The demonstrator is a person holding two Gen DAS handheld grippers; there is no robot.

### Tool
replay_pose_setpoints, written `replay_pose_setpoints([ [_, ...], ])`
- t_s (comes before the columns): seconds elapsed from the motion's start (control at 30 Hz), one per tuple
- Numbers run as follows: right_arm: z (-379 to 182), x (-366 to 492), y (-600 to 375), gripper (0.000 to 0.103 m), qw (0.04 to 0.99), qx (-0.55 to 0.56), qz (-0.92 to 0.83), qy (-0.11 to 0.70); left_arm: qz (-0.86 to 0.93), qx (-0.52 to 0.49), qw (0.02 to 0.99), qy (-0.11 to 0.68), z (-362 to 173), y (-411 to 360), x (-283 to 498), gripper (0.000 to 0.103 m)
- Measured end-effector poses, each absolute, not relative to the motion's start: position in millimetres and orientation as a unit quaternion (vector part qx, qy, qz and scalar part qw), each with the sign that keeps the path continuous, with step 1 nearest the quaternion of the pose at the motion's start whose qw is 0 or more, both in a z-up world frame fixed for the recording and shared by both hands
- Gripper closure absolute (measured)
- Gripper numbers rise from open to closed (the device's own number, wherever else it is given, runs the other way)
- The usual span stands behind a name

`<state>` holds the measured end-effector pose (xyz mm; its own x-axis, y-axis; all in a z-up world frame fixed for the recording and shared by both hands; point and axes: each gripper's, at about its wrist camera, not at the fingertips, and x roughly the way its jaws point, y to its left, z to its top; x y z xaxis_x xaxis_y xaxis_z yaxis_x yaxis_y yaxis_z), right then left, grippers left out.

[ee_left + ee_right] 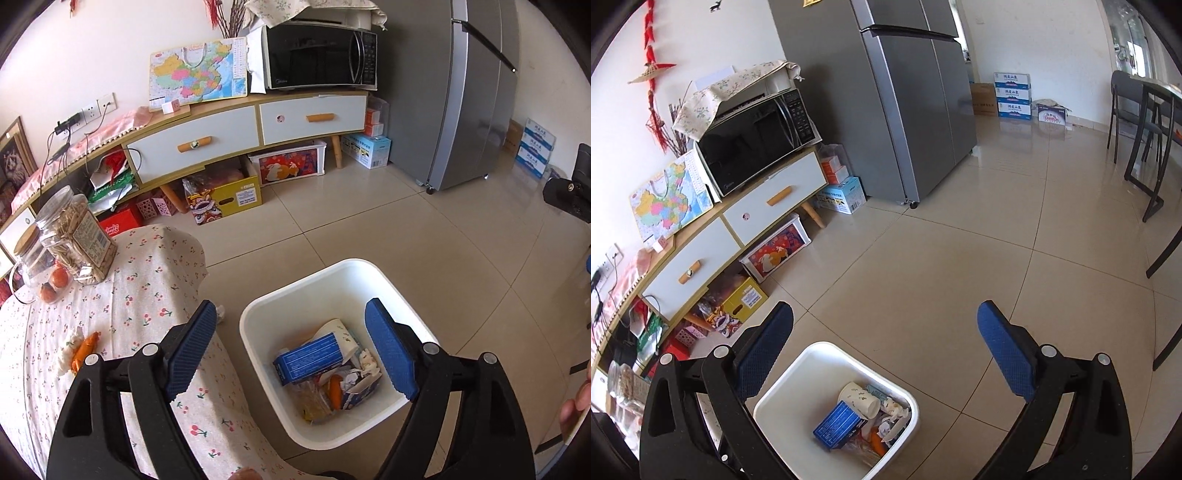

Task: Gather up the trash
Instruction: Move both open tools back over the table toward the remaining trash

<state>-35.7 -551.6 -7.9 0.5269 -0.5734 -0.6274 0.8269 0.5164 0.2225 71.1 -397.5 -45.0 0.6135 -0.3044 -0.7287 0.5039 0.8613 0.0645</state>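
Now both claws are being held wide open and empty over the white bin [373, 273]: left claw [291, 350], right claw [886, 354]. An orange wrapper [84, 350] is being left lying on the tabletop [147, 280].

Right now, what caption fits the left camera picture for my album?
Open left gripper above a white bin of trash, orange wrapper waiting on the tablecloth.

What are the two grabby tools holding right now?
Nothing. The left tool and right tool are both open and empty above the white plastic trash bin.
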Motion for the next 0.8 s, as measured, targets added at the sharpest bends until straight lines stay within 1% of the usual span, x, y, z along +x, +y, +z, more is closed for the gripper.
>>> replay_pose_setpoints([
  [0.37, -4.9, 1.7, -496.1, 0.007, 0.868, 0.184, -0.365, 0.282, -0.153, 0.125, 0.916, 0.349, -35.3, -329.1, 82.0, 0.021],
  [0.8, -6.6, 43.7, -413.5, 0.007, 0.897, 0.105, -0.299, 0.309, -0.083, 0.084, 0.930, 0.348, -28.3, -241.2, 96.6, 0.021],
])
